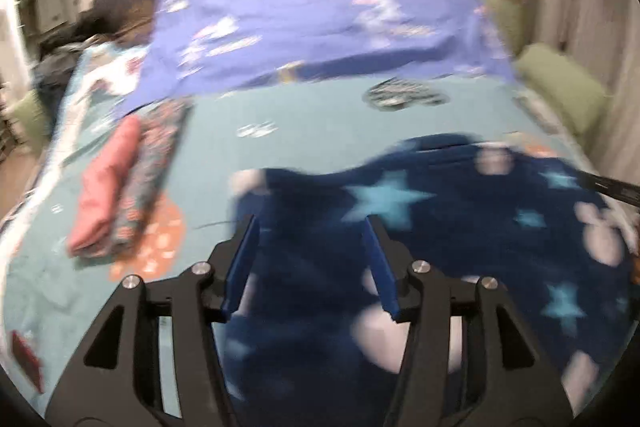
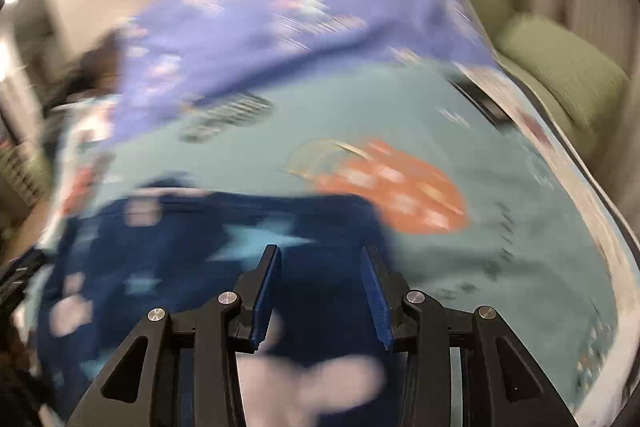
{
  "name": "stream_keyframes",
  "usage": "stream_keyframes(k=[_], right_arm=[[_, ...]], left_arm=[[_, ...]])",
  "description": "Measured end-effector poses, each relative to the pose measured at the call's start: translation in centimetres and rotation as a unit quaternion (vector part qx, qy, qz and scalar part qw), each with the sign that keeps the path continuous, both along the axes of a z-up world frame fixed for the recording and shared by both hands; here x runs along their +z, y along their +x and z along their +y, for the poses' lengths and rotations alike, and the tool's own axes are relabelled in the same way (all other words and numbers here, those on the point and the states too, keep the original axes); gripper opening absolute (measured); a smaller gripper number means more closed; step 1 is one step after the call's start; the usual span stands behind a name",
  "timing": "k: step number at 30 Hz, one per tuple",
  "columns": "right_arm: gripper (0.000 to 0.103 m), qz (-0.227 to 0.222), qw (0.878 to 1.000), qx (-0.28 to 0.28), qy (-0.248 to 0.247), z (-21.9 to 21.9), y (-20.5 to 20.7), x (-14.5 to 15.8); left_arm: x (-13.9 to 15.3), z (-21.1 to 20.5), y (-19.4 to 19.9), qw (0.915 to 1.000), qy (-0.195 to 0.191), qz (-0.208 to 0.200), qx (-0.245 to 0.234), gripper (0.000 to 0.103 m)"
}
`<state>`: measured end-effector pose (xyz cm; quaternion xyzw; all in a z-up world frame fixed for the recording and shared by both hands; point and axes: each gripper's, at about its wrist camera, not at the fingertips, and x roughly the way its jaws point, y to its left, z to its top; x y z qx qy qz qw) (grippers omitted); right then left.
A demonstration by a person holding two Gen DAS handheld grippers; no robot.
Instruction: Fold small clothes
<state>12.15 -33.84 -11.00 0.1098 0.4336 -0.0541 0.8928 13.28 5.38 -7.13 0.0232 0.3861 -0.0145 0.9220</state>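
While blur softens both views:
Left gripper (image 1: 312,223): released, jaws parted above fleecy navy star-print garment (image 1: 460,247)
Right gripper (image 2: 320,255): released too
Folded pile (image 1: 124,183): left of frame

Under the black left tool (image 1: 311,227) with blue pads lies a navy garment (image 1: 460,247) with light-blue stars and pale pink blotches. Left of it, a pink folded piece (image 1: 106,191) beside a floral one (image 1: 154,171). Ahead, teal bedspread (image 1: 312,123), periwinkle printed cloth (image 1: 312,15).

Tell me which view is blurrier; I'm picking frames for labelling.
Right wrist view: heavy streaking smears the navy star garment and the bedspread. Left wrist view: milder blur, folded pink pile still readable. Both show fisheye bending and dark corners.
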Motion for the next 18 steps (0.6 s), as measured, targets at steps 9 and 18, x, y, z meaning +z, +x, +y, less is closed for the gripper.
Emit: stream_keyframes(k=[9,18], right_arm=[[0.074,0.032,0.975,0.042,0.216,-5.3,3.1,-3.1],[0.008,-0.175,0.963,0.12,0.163,-2.8,0.8,5.2]], left_arm=[[-5.3,7.1,5.6,0.9695,-0.202,0.131,0.047,0.068],[0.3,5.6,0.9,0.9732,-0.218,-0.07,-0.016,0.013]])
